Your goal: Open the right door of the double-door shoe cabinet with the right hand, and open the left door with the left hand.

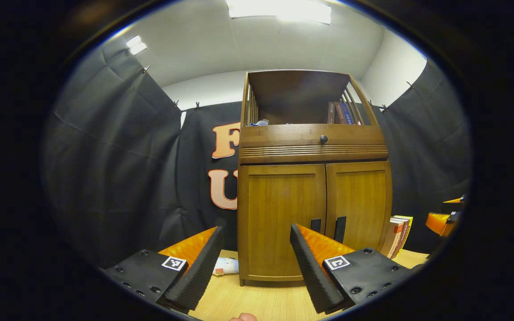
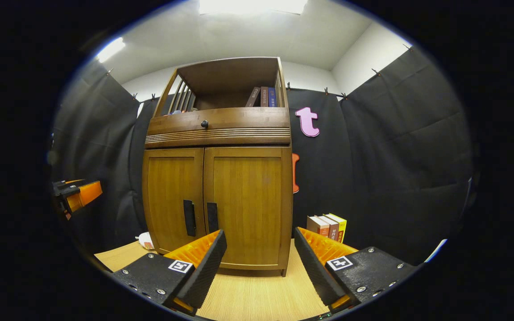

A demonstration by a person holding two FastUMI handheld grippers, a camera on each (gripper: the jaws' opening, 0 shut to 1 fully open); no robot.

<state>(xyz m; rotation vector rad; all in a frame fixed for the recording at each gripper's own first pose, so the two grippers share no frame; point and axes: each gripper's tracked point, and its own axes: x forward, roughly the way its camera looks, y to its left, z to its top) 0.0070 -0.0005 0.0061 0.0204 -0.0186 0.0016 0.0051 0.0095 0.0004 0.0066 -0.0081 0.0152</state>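
A brown wooden shoe cabinet (image 1: 312, 178) (image 2: 219, 187) stands on the wood floor with both doors closed. Its left door (image 1: 281, 218) (image 2: 172, 196) and right door (image 1: 359, 200) (image 2: 246, 200) each carry a dark vertical handle (image 1: 315, 225) (image 2: 212, 217) near the middle seam. My left gripper (image 1: 257, 234) is open, held in front of the left door and short of it. My right gripper (image 2: 260, 238) is open too, facing the right door from a distance. The right gripper (image 1: 444, 220) also appears at the edge of the left gripper view, and the left gripper (image 2: 76, 194) at the edge of the right gripper view.
Above the doors sit a drawer with a round knob (image 1: 323, 139) (image 2: 204, 124) and an open shelf holding books (image 1: 339, 113) (image 2: 262, 96). More books (image 1: 399, 235) (image 2: 328, 227) stand on the floor right of the cabinet. A small white object (image 1: 225, 266) (image 2: 145, 242) lies at its left foot.
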